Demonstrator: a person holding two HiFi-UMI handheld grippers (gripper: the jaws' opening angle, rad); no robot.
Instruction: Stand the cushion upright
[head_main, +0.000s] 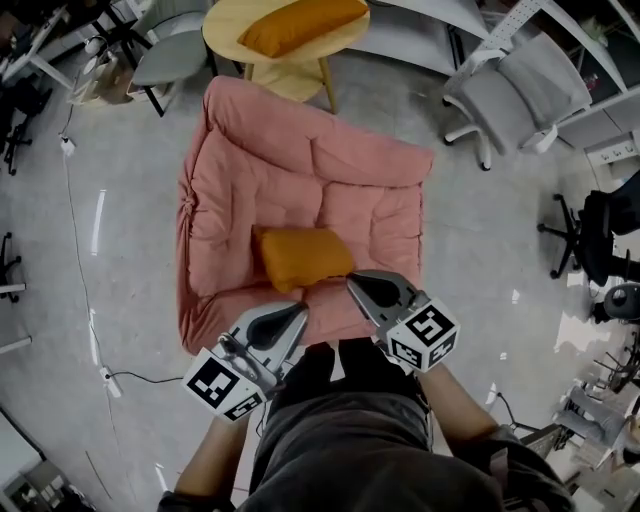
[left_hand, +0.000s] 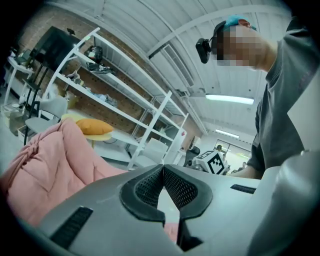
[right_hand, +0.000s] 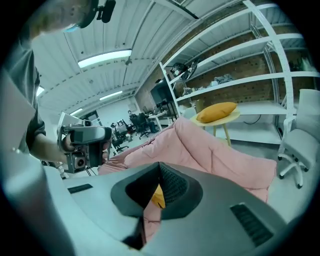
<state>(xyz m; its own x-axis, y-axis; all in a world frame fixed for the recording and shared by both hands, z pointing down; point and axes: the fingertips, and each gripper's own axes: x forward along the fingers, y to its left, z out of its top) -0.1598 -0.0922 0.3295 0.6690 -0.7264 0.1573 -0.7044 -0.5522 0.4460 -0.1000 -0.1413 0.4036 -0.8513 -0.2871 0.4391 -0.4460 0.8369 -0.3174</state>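
Observation:
An orange cushion (head_main: 300, 256) rests on the seat of a pink padded floor chair (head_main: 250, 170), near the fold of its backrest. Whether it leans or lies flat I cannot tell. My left gripper (head_main: 299, 311) hovers just below the cushion's near edge with its tips together and nothing in them. My right gripper (head_main: 353, 284) is at the cushion's lower right corner, also shut and empty. In the left gripper view the jaws (left_hand: 163, 168) meet at the tip. In the right gripper view the closed jaws (right_hand: 160, 166) show a sliver of the orange cushion (right_hand: 158, 196) beyond them.
A second orange cushion (head_main: 300, 22) lies on a round wooden table (head_main: 225, 40) behind the chair. A grey office chair (head_main: 525, 90) stands at the right, white shelving (left_hand: 125, 115) runs along the wall, and cables (head_main: 85, 290) lie on the floor at the left.

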